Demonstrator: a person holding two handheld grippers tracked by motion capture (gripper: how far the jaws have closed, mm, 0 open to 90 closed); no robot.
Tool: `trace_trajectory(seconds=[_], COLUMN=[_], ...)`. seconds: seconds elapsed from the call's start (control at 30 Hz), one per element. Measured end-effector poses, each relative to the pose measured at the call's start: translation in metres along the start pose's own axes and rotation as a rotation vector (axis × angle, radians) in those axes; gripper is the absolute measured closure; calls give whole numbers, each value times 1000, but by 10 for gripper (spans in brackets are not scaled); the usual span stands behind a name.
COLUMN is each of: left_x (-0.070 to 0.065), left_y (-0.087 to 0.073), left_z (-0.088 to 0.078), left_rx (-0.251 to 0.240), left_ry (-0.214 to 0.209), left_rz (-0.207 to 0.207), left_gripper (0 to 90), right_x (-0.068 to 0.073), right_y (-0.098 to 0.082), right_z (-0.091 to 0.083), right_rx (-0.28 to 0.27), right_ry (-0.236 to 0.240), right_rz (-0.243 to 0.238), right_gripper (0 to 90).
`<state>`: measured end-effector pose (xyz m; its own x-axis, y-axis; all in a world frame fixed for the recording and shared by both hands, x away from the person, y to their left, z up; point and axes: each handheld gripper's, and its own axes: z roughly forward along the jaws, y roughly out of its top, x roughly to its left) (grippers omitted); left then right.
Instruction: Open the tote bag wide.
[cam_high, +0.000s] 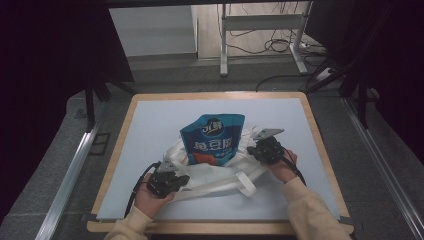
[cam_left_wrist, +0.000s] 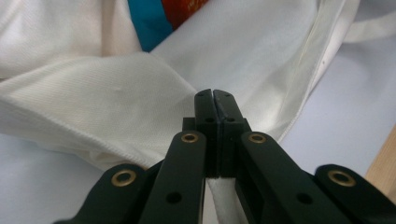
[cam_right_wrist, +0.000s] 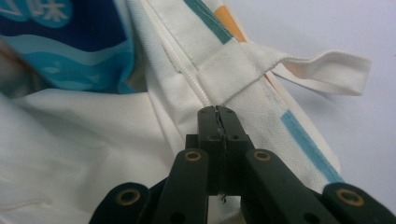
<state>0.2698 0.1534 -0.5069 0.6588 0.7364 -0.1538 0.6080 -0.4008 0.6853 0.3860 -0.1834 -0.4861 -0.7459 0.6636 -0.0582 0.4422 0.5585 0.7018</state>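
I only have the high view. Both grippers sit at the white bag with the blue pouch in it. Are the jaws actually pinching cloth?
Observer: Left gripper: jaws closed together, with a fold of the white bag running down between them.
Operator: And the right one?
Observer: Right gripper is shut on the bag's seamed edge, just below where a handle strap is stitched on.
Operator: Any marking on that side of the bag?
Observer: Yes, a teal stripe and an orange patch are printed on the cloth by the right jaws.
Operator: Is the pouch near the left jaws?
Observer: The blue pouch peeks from the bag opening beyond them, apart from the tips.
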Motion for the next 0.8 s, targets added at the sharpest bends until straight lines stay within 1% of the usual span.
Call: trace_trajectory(seconds=[0.03,0.1,0.13,0.2,0.33,0.47,0.57,0.63,0.7,0.73,0.8], left_x=[0,0,0,1,0,-3,-5,-7,-8,-8,-6], left_y=[-1,-2,-2,-2,-3,-3,-2,-2,-1,-1,0], left_z=[2,5,5,5,8,11,14,12,7,5,-1], left_rx=[6,15,15,14,22,32,38,27,3,-13,-40], left_ry=[-4,-4,-5,-9,-12,-18,-16,-15,-20,-21,-16], left_rz=[-1,4,6,5,9,16,25,28,30,23,23], left_gripper=[900,900,900,900,900,900,900,900,900,900,899], right_x=[-2,-6,-7,-10,-13,-15,-16,-15,-12,-10,-6], right_y=[1,1,1,1,1,0,-1,-2,-2,-2,-1], right_z=[1,4,6,8,11,13,14,11,4,-1,-13], right_rx=[4,9,9,8,4,4,2,-19,-49,-72,-117], right_ry=[-3,-12,-11,-9,-5,7,12,11,7,9,15], right_rz=[-3,7,14,45,76,92,94,86,75,73,77], right_gripper=[892,893,893,893,893,893,893,892,892,892,892])
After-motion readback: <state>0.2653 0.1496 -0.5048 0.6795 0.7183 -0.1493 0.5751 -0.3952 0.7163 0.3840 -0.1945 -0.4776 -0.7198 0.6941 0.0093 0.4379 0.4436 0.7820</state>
